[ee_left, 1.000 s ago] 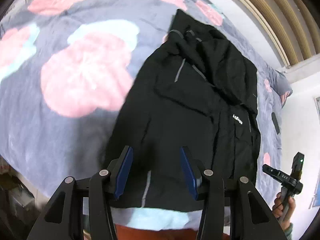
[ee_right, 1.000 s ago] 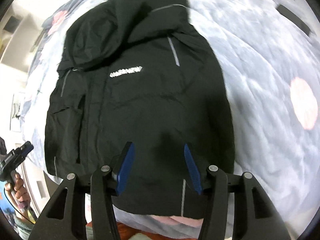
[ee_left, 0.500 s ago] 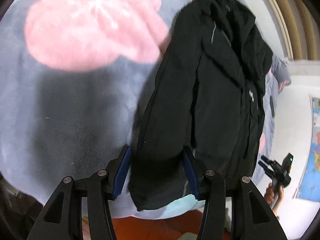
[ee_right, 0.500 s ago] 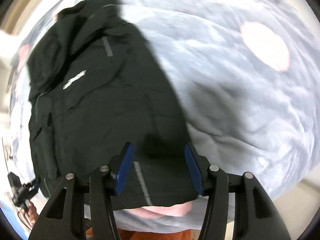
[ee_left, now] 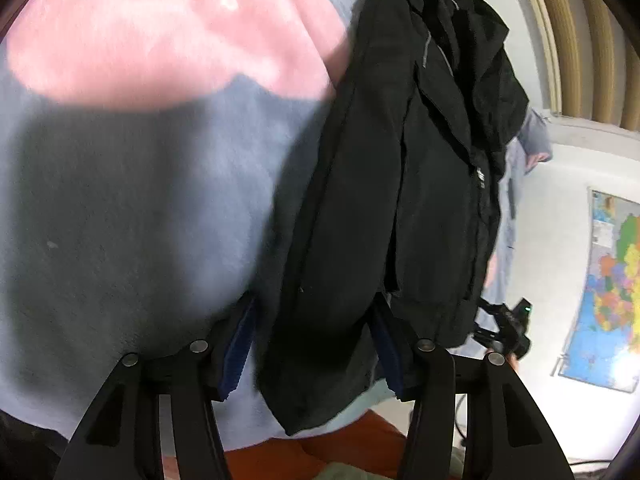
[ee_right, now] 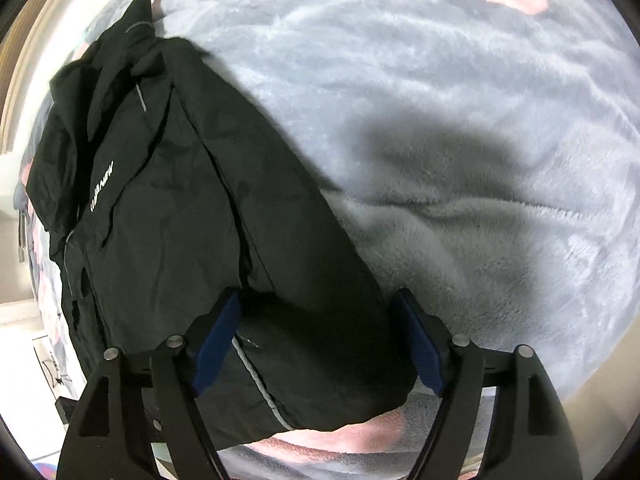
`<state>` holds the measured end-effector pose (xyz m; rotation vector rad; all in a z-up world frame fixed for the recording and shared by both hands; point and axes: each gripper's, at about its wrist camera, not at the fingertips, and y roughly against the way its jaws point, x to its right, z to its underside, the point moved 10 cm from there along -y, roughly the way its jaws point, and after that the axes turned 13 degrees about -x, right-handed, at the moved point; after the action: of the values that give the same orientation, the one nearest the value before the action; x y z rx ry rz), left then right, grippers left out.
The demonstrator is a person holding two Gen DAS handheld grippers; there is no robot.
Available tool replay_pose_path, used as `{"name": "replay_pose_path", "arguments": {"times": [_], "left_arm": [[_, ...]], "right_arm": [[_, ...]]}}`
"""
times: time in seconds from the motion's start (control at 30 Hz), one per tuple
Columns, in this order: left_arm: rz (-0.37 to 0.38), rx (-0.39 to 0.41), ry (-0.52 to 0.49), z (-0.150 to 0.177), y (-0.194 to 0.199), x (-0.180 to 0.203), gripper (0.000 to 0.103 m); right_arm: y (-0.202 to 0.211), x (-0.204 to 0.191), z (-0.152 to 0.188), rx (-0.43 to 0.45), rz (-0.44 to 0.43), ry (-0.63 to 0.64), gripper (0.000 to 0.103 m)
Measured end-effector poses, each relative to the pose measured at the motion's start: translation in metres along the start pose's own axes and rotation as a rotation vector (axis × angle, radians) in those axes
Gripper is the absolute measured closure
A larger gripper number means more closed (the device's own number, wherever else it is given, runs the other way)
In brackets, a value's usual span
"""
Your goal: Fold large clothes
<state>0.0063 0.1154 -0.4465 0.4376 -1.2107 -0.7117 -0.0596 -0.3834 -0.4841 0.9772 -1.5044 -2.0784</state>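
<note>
Opening, the left tongs (ee_left: 312,344) straddle a bottom corner of the black jacket (ee_left: 400,208) without pinching it. Opening wider, the right tongs (ee_right: 316,340) straddle the opposite hem corner. That jacket lies flat on the grey flowered blanket (ee_right: 460,140) covering the bed.

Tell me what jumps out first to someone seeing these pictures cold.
A black jacket lies lengthwise on a grey fleece blanket with big pink flowers. Both grippers straddle its near hem corners, jaws opening: the left gripper at one corner, the right gripper at the other. A colourful map hangs on the wall beyond.
</note>
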Motion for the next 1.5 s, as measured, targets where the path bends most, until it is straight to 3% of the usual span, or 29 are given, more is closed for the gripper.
{"name": "replay_pose_path", "arguments": {"times": [0.07, 0.17, 0.23, 0.3, 0.4, 0.5, 0.73, 0.83, 0.87, 0.9, 0.97, 1.0, 1.03, 1.17, 1.3, 1.5], "left_arm": [[0.043, -0.03, -0.02, 0.007, -0.007, 0.007, 0.046], [-0.001, -0.002, -0.059, 0.014, -0.009, 0.018, 0.046], [0.026, 0.011, -0.061, 0.016, -0.008, 0.024, 0.046], [0.069, 0.013, -0.048, 0.014, -0.009, 0.028, 0.046], [0.096, 0.002, -0.036, 0.009, -0.017, 0.036, 0.046], [0.066, -0.013, -0.029, 0.005, -0.027, 0.043, 0.046], [0.006, -0.014, -0.007, -0.001, -0.039, 0.053, 0.046], [0.001, -0.005, 0.014, -0.005, -0.04, 0.053, 0.046], [-0.01, 0.013, 0.019, -0.007, -0.039, 0.055, 0.048], [-0.015, 0.026, 0.02, -0.008, -0.037, 0.059, 0.066], [0.011, 0.061, -0.001, -0.011, -0.028, 0.074, 0.085], [0.037, 0.09, -0.013, -0.013, -0.018, 0.087, 0.086], [0.052, 0.107, -0.025, -0.015, -0.012, 0.095, 0.087], [0.076, 0.198, -0.117, -0.03, 0.027, 0.15, 0.088], [0.118, 0.305, -0.197, -0.068, 0.078, 0.204, 0.087], [0.134, 0.44, -0.219, -0.144, 0.131, 0.246, 0.086]], "right_arm": [[-0.001, -0.003, 0.001, -0.013, 0.012, 0.025, 0.023], [-0.004, -0.008, 0.005, -0.055, -0.037, 0.049, 0.025], [-0.003, -0.013, 0.009, -0.085, -0.08, 0.08, 0.043], [0.001, -0.026, 0.019, -0.118, -0.104, 0.16, 0.049], [-0.001, -0.037, 0.028, -0.139, -0.045, 0.258, 0.049], [-0.012, -0.036, 0.024, -0.177, 0.009, 0.282, 0.049], [0.01, -0.035, 0.021, -0.177, 0.02, 0.373, 0.048], [-0.003, -0.031, 0.012, -0.217, 0.018, 0.36, 0.047], [-0.005, -0.029, 0.009, -0.224, 0.007, 0.353, 0.047], [-0.009, -0.029, 0.005, -0.226, -0.012, 0.341, 0.047], [-0.011, -0.034, 0.002, -0.226, -0.041, 0.325, 0.053], [-0.005, -0.043, 0.003, -0.216, -0.068, 0.341, 0.074], [0.005, -0.053, 0.003, -0.198, -0.081, 0.367, 0.08], [0.053, -0.089, -0.002, -0.118, -0.118, 0.462, 0.083], [0.106, -0.135, -0.026, -0.04, -0.159, 0.534, 0.083], [0.176, -0.215, -0.093, 0.113, -0.262, 0.591, 0.083]]}}
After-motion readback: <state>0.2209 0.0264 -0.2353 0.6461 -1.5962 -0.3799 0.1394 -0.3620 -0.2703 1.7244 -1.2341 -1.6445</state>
